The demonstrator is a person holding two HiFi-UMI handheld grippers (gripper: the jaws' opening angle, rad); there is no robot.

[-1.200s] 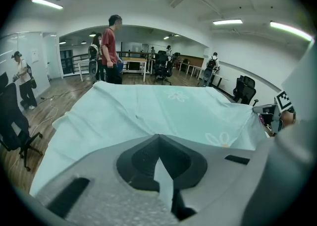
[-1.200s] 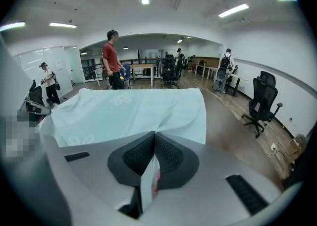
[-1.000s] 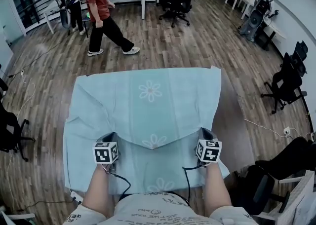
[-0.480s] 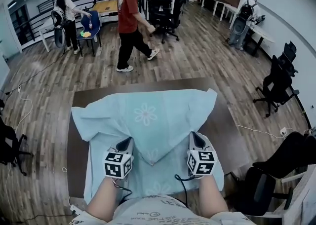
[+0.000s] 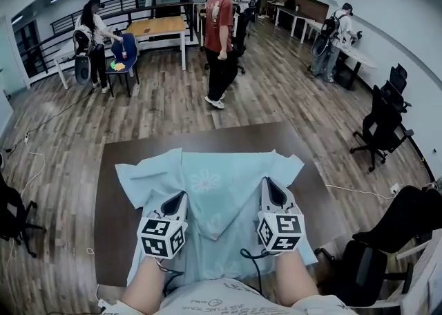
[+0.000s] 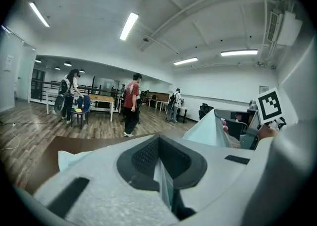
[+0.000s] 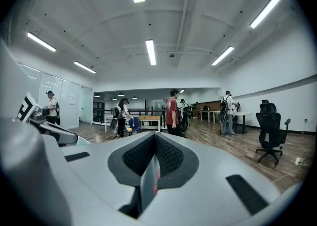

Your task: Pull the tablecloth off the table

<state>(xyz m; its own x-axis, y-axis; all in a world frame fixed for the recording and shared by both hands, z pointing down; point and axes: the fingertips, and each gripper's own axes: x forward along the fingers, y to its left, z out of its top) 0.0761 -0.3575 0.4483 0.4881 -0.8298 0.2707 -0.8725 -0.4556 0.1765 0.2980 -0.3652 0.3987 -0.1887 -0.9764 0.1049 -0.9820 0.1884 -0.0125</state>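
A light blue tablecloth [image 5: 222,184] with flower prints lies bunched on the near half of the dark brown table [image 5: 110,189]. Its near edge hangs over the table's front. My left gripper [image 5: 180,198] is shut on a fold of the cloth and holds it raised. My right gripper [image 5: 268,184] is shut on another fold further right. In the left gripper view a thin strip of cloth [image 6: 163,186] shows between the shut left gripper [image 6: 159,163] jaws. In the right gripper view the right gripper [image 7: 154,164] pinches a cloth edge [image 7: 147,186].
A person in a red shirt [image 5: 221,37] stands on the wooden floor just beyond the table. Other people [image 5: 93,37] stand by a wooden table [image 5: 155,27] at far left. Black office chairs [image 5: 383,123] stand at right, another chair [image 5: 10,217] at left.
The cloth has slid toward me and bunched up, baring the table's far part and both sides. Both grippers drew back and rose with it. The person in red walked rightward.
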